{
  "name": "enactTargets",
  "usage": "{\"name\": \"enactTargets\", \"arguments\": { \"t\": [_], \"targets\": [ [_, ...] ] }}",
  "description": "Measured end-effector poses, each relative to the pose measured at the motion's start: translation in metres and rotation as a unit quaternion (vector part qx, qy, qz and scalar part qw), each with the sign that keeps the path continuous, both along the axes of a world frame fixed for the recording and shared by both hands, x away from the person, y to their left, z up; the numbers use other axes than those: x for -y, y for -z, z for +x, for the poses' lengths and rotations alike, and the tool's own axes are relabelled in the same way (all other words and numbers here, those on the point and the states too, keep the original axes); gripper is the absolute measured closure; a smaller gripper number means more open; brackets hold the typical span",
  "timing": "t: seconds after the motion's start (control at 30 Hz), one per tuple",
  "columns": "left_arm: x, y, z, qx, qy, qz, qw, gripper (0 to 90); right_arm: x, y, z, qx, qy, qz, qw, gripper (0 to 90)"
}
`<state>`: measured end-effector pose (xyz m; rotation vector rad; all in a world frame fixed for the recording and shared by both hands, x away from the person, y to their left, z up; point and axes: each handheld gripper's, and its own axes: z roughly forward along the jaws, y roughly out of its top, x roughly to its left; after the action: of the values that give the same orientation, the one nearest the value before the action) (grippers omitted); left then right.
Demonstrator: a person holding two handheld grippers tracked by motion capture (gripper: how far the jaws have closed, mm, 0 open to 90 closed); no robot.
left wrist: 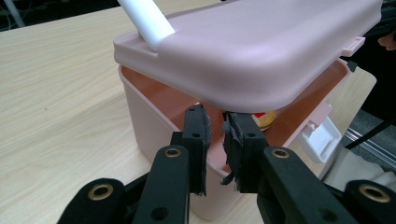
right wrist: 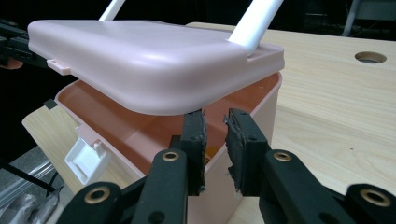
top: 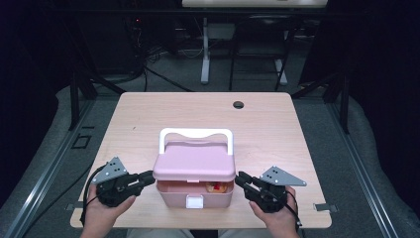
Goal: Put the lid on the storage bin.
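A pink lunch-style box (top: 174, 194) stands at the table's front middle. Its lid (top: 194, 161) with a white handle (top: 196, 133) is tilted up at the front, showing a gap. Inside lies something red and yellow (top: 217, 187), glimpsed too in the left gripper view (left wrist: 263, 119). My left gripper (top: 148, 176) has its tips under the lid's left edge (left wrist: 243, 60); its jaws (left wrist: 215, 123) stand a little apart with nothing between them. My right gripper (top: 240, 179) does the same under the lid's right edge (right wrist: 154, 65), open by a narrow gap (right wrist: 215, 122). A white latch (top: 194, 201) hangs loose in front.
The light wooden table (top: 148, 114) has a round cable hole (top: 238, 104) at the back. Dark floor, cables and a white stand's legs (top: 204, 54) lie beyond the far edge. A person's hands hold both grippers at the near edge.
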<state>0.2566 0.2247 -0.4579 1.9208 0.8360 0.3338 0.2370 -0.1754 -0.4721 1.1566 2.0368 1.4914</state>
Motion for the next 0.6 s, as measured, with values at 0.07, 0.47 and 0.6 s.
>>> {"name": "enactTargets", "arguments": {
  "t": [0.07, 0.47, 0.6],
  "targets": [
    [0.000, 0.001, -0.001, -0.002, 0.000, 0.002, 1.0000, 78.2, 0.000, 0.002, 0.000, -0.004, 0.000, 0.000, 1.0000, 76.6],
    [-0.001, 0.010, -0.002, -0.008, 0.002, -0.001, 1.0000, 78.2, 0.005, 0.009, -0.002, -0.012, 0.007, 0.002, 0.9999, 76.6],
    [-0.003, 0.012, -0.003, -0.010, -0.001, 0.000, 1.0000, 78.2, 0.006, 0.009, -0.002, -0.012, 0.008, 0.002, 0.9999, 76.6]
  ]
}}
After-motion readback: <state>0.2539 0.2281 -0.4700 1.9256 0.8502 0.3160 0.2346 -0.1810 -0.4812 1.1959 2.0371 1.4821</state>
